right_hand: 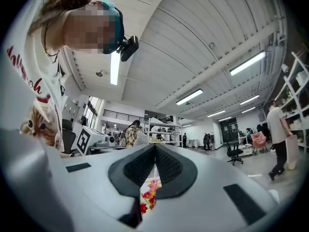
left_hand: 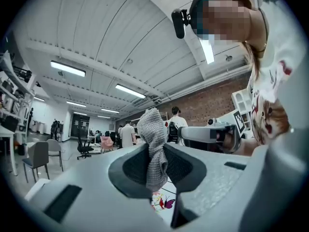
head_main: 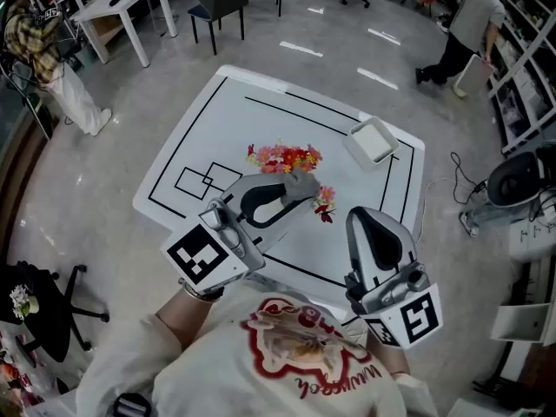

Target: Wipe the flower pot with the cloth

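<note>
The left gripper (head_main: 294, 190) has its 2 jaws pinched on a grey cloth (left_hand: 153, 129), and the right gripper (right_hand: 155, 149) is closed and empty, above a white table (head_main: 195, 137) with red flowers (head_main: 285, 157) and, further off, a white square flower pot (head_main: 372, 140).

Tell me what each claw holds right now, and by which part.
Left claw pinches the cloth near its middle, one end above the jaws, the other hanging below. Right claw is shut, empty.
</note>
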{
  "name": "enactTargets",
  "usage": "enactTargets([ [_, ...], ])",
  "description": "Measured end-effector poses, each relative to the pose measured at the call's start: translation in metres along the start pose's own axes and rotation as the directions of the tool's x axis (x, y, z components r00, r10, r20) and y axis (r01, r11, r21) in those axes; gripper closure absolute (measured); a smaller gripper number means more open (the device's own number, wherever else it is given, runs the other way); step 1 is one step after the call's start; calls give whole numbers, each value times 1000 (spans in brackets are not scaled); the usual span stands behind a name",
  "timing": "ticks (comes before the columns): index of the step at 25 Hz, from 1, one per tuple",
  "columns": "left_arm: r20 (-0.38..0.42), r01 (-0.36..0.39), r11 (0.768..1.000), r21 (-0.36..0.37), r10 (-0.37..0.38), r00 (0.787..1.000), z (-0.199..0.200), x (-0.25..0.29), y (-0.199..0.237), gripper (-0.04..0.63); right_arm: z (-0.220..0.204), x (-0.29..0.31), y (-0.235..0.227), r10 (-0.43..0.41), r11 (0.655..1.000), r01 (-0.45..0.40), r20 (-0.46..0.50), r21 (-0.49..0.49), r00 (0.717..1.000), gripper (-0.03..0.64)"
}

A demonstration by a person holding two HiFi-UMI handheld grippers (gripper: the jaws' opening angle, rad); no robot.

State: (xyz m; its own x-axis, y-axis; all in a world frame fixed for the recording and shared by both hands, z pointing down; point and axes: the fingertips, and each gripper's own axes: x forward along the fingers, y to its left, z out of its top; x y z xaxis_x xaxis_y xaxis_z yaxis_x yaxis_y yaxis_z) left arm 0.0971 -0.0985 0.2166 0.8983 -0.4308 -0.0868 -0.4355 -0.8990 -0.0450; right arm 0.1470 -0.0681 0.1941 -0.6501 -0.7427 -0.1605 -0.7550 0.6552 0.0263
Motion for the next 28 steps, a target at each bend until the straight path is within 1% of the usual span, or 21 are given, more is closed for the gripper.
enactTargets([
  [5,26,8,1000,23,-9,1000,16,9,2,541,16,13,4,44,998,-45,-7,-39,999,618],
  [8,25,10,999,40,-11,1000,18,14,1,541,18,20,5,66,997,-67,-26,-38,997,618],
  [9,21,12,999,46,-13,1000,18,16,0,541,18,21,5,74,997,-75,-29,-29,997,603],
  [11,12,13,999,53,-13,1000,16,19,-3,541,18,24,6,94,996,-94,-23,11,995,435],
  [13,9,13,998,61,-14,1000,15,22,-5,541,21,26,6,110,992,-110,-3,62,994,417],
  [14,7,14,998,67,-15,1000,14,23,-7,541,22,27,7,114,991,-114,2,69,993,416],
  [17,-11,18,996,93,-17,1000,11,26,-11,541,18,34,12,128,992,-127,-40,24,991,400],
  [21,-31,24,992,120,-21,999,7,29,-16,541,13,41,14,150,988,-147,-69,48,986,399],
  [23,-41,32,991,128,-27,999,5,29,-20,541,12,42,14,135,991,-134,-89,12,987,399],
  [24,-47,36,991,131,-30,998,4,29,-21,541,11,42,14,125,992,-127,-104,-13,987,427],
  [25,-51,39,990,134,-32,998,3,29,-22,541,10,43,15,118,992,-122,-116,-33,986,494],
  [26,-53,39,990,137,-32,998,2,28,-22,541,9,43,15,114,992,-120,-124,-41,986,518],
  [28,-54,34,990,137,-27,998,3,27,-22,541,8,44,16,115,992,-121,-132,-39,985,531],
])
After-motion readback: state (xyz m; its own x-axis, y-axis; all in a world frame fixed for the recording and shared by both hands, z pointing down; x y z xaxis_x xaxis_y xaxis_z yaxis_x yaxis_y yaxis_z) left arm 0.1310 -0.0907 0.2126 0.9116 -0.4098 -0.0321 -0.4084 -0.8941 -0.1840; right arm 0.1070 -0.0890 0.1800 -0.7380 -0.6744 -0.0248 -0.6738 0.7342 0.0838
